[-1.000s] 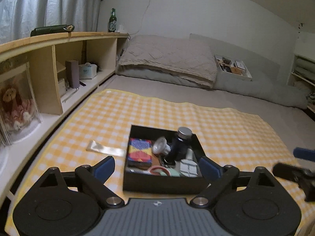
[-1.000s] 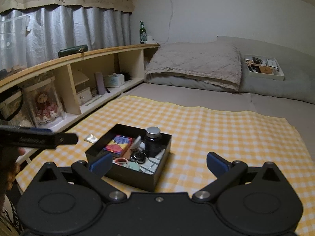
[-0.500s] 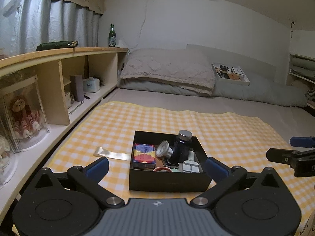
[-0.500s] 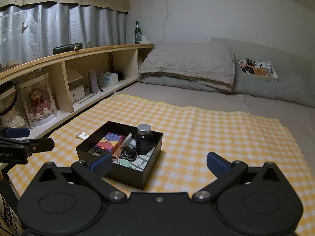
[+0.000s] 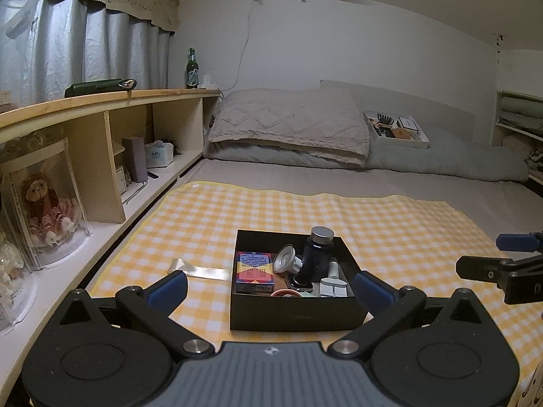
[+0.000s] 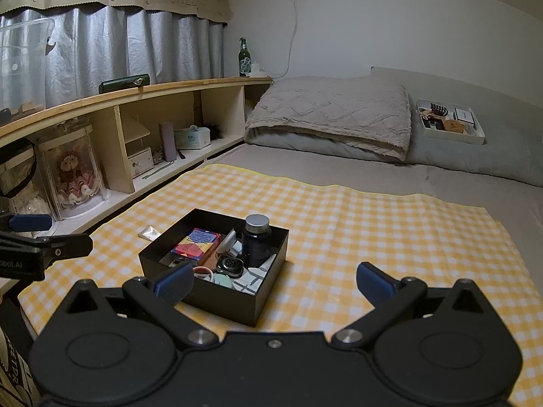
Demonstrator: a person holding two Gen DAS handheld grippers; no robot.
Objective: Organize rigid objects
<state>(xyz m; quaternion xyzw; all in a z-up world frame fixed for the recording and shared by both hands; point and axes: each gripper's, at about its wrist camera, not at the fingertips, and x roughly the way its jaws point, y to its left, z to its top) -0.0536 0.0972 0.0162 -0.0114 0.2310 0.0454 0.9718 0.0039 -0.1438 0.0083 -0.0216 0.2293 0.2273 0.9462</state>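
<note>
Drawn back and levelled since a second earlier, the left tool [image 5: 268, 286] hung above the near edge of the yellow checked cloth [image 5: 390, 224] on the bed, jaws wide apart and empty. Ahead sat the black box [image 5: 295, 315], holding a card pack [image 5: 254, 266], dark bottle [image 5: 319, 254] and smartwatch [image 6: 230, 265]. At right, the right tool [image 6: 275, 281] stayed put, jaws spread and empty.

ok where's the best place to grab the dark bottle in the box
Probably the silver cap or neck of the bottle, coming from above. It stands upright and rises over the box rim, while clutter crowds its lower body.
</note>
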